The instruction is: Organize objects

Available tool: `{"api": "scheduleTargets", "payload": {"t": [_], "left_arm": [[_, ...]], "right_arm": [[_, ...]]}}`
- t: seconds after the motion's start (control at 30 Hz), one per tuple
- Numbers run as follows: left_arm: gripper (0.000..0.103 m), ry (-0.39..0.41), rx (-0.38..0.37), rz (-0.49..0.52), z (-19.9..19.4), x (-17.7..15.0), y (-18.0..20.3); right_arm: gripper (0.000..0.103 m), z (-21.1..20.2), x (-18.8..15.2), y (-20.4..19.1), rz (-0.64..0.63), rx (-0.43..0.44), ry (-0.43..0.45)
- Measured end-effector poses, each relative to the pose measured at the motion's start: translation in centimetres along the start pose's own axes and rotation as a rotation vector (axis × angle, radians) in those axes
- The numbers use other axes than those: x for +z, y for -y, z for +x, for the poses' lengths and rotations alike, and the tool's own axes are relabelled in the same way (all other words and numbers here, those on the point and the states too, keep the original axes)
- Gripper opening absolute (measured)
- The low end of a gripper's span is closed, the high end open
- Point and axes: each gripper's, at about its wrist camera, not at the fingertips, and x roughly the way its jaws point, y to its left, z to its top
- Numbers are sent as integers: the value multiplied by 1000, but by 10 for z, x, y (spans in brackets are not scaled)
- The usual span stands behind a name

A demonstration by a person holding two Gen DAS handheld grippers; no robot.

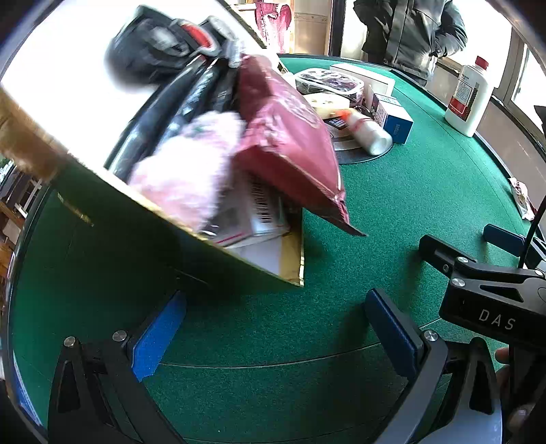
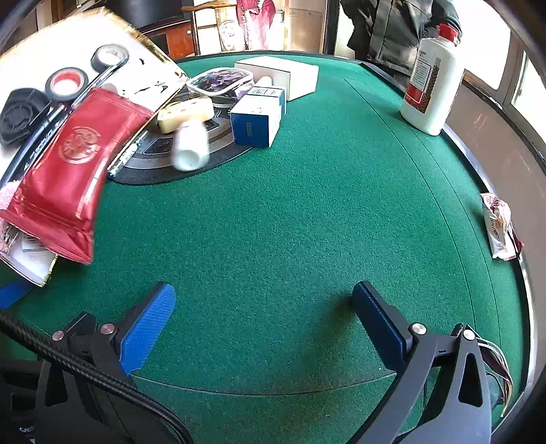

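You're hovering both tools over the green felt table [image 2: 290, 222], and both sets of fingers are standing spread wide with nothing between them. On the left edge, a gold-trimmed box [image 2: 150, 44] is sitting tilted and overfull: tape rolls [image 2: 66, 82], a black pouch [image 2: 18, 114], and a red foil packet [image 2: 71, 170] is sliding out over its lip toward the felt. Your left gripper [image 1: 276, 338] is waiting just short of that box corner, so I'd say go for the red packet first, pinching it across its flat width before it is slipping further. Moving toward the middle, a white tube [image 2: 191, 147], a cream power strip [image 2: 184, 114] and a blue-and-white carton [image 2: 256, 126] are crowding a dark round mat. Your right gripper [image 2: 262, 324] is idling over bare felt. At the far right edge a white bottle [image 2: 431, 75] is standing upright, with a snack wrapper [image 2: 498, 225] lying at the rim. A bystander in a dark jacket [image 2: 392, 27] is standing behind the table, by bright windows.
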Motion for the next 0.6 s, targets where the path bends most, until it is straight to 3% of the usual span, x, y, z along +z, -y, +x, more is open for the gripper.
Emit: {"api": "scheduleTargets", "payload": {"t": [0.6], "left_arm": [[102, 1, 0, 0, -2, -1, 2]], "right_arm": [[103, 0, 0, 0, 0, 0, 0]]}}
